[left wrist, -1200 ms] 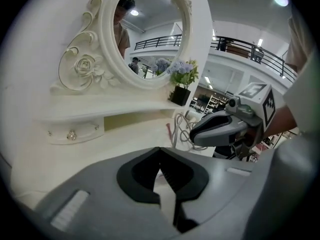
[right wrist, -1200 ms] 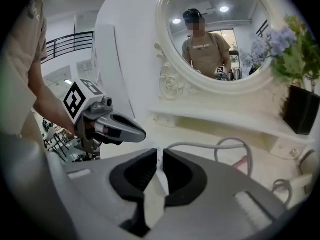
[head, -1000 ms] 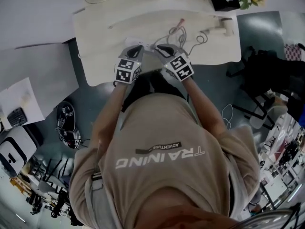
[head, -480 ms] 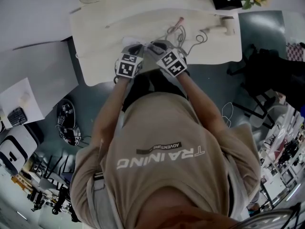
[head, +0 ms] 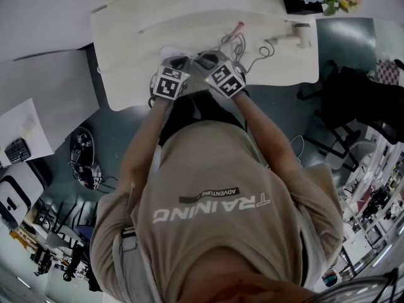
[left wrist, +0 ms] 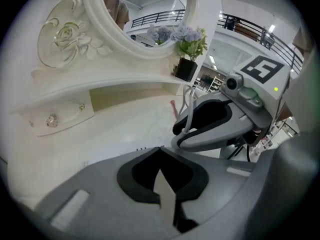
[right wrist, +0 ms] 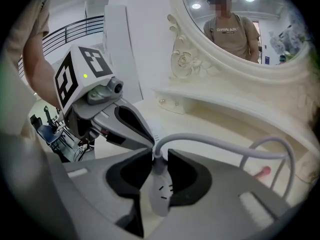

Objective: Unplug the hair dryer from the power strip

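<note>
The grey plug (right wrist: 159, 190) of the hair dryer sits between the jaws of my right gripper (right wrist: 159, 156), which is shut on it. Its grey cord (right wrist: 225, 141) arcs off to the right over the tabletop. My left gripper (left wrist: 161, 151) is shut on a pale flat piece, the white power strip (left wrist: 166, 196), seen edge-on. In the head view both grippers (head: 173, 65) (head: 211, 62) meet tip to tip at the front of the white dressing table (head: 126, 87). The hair dryer (head: 297, 35) lies at the right. The sockets and the plug's prongs are hidden.
An oval mirror (left wrist: 150, 14) in a carved white frame stands at the back of the table. A flower pot (head: 303, 2) stands at the back right. A small pink thing (head: 238, 29) lies by the coiled cord. A small drawer (left wrist: 55, 119) sits under the mirror shelf.
Both grippers have drawn closer together and shifted a little farther onto the table. The strip that showed between their tips is now covered by them.
</note>
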`<move>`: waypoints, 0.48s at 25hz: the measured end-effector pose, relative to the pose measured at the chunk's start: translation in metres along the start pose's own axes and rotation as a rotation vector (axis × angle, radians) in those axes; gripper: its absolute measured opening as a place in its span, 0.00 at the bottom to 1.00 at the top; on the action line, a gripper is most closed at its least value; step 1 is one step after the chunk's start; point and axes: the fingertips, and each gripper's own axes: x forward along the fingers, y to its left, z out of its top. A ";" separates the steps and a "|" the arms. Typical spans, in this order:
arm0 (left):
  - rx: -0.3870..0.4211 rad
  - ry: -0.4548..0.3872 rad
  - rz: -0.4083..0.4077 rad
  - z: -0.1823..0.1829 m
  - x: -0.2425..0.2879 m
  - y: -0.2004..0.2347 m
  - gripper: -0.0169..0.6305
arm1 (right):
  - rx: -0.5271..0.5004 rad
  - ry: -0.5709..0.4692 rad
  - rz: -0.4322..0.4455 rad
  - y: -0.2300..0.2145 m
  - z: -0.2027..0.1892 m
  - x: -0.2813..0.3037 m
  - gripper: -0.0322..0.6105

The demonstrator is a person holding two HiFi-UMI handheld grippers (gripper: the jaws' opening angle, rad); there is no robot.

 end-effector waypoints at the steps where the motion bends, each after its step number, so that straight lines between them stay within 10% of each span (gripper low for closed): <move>1: 0.004 0.003 0.003 0.001 -0.001 0.000 0.03 | 0.005 0.003 0.002 0.000 0.000 0.000 0.21; 12: -0.001 0.002 0.003 0.002 0.000 0.000 0.03 | -0.015 -0.009 -0.019 0.000 0.005 -0.004 0.15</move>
